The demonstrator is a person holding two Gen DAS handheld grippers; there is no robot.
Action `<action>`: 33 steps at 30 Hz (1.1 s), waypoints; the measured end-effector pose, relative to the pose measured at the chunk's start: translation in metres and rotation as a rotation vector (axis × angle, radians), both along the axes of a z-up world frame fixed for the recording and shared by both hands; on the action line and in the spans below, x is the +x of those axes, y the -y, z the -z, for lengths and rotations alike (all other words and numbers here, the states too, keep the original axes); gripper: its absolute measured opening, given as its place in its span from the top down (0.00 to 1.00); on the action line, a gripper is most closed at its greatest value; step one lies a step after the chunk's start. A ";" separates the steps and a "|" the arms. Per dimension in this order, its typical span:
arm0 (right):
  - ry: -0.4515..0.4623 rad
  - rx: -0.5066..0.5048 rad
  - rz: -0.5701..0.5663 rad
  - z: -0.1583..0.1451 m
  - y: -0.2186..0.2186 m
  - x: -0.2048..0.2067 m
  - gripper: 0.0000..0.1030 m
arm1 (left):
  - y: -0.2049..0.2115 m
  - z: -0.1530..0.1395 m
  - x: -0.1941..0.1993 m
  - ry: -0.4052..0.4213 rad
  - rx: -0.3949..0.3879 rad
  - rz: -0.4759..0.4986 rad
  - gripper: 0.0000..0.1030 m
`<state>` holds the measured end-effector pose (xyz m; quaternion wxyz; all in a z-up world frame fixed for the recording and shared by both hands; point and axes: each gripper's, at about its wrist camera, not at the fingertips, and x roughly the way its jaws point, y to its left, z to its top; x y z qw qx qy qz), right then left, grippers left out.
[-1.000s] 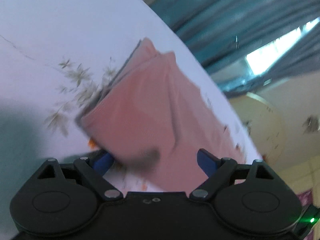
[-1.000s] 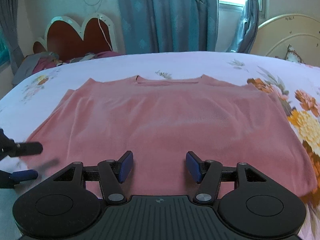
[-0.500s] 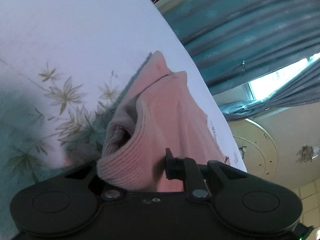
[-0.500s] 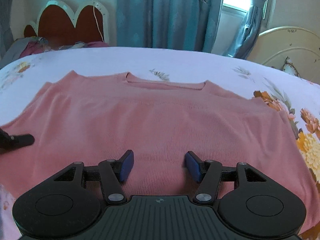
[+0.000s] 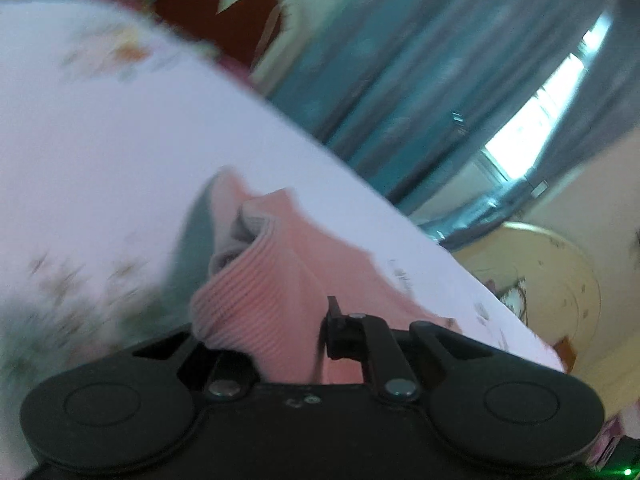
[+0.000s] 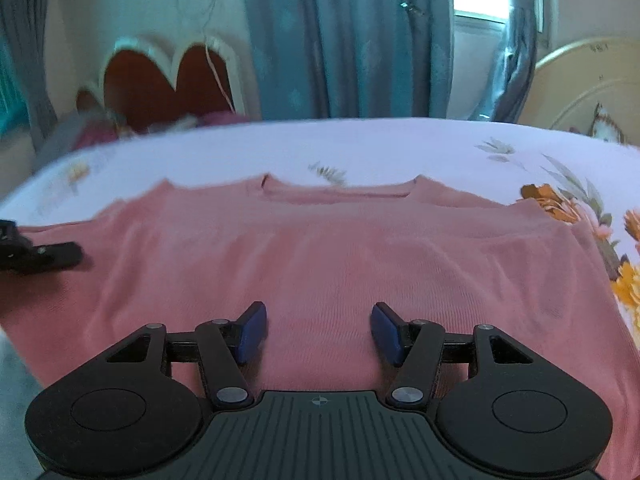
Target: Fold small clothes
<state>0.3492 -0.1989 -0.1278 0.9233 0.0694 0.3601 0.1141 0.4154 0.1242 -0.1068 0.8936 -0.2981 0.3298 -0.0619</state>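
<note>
A pink knit shirt point(image 6: 320, 248) lies spread flat on the floral bed sheet point(image 6: 400, 148), with its neckline at the far side. My left gripper point(image 5: 296, 340) has its jaws closing on a bunched fold of the shirt's left edge point(image 5: 260, 292). The fold is raised off the sheet and covers one finger. In the right wrist view the left gripper point(image 6: 40, 256) reaches in from the left over that edge. My right gripper point(image 6: 318, 328) stands open low over the shirt's near middle, with nothing between its blue pads point(image 6: 252, 332).
A red heart-shaped headboard point(image 6: 168, 80) with piled clothes stands at the far left. Blue curtains point(image 6: 344, 40) and a bright window are behind the bed. A cream round bed end point(image 6: 580, 88) is at the right. Bare sheet lies beyond the neckline.
My left gripper went from open around the shirt's left edge to shut on it and lifted the fold upward. The right gripper drifted a little over the shirt and stayed open.
</note>
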 end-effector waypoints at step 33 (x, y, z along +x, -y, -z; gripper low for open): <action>-0.152 0.284 0.115 0.011 0.184 -0.003 0.44 | 0.186 -0.018 -0.046 0.048 0.357 0.494 0.40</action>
